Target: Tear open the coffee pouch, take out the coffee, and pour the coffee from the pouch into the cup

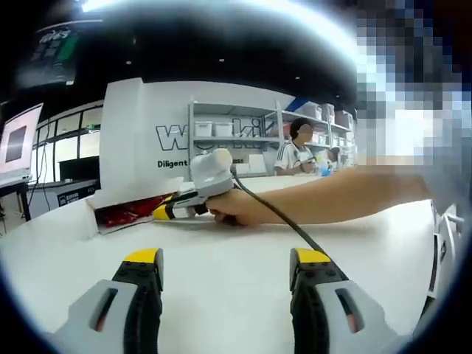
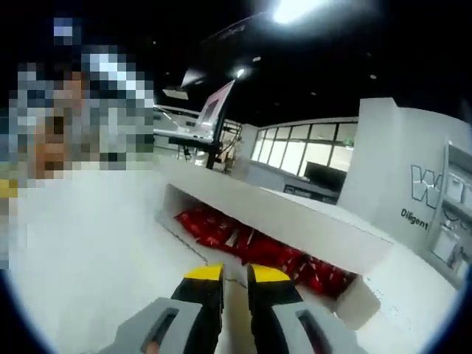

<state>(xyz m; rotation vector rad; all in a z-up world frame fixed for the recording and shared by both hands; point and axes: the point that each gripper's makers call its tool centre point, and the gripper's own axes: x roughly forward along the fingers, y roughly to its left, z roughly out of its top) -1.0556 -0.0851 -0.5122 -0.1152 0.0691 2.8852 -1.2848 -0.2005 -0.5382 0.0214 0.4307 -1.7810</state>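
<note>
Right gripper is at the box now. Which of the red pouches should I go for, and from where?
Judging from the right gripper view, take a red pouch in the heap just ahead of the right gripper, by its raised top edge. Come from above over the box's low open front: the pouches lie flat and overlapping, and the tall back wall blocks the far side. Open the nearly closed fingers first.

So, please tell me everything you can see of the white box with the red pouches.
The long white open-top cardboard box lies on the white table, its wall flap raised along the far side. Inside it, shiny red pouches lie piled loosely along its length. The right tool, with yellow tips and jaws almost together, points at the box's near edge; contact cannot be told. The left gripper view shows the box's end with that tool reaching it.
</note>
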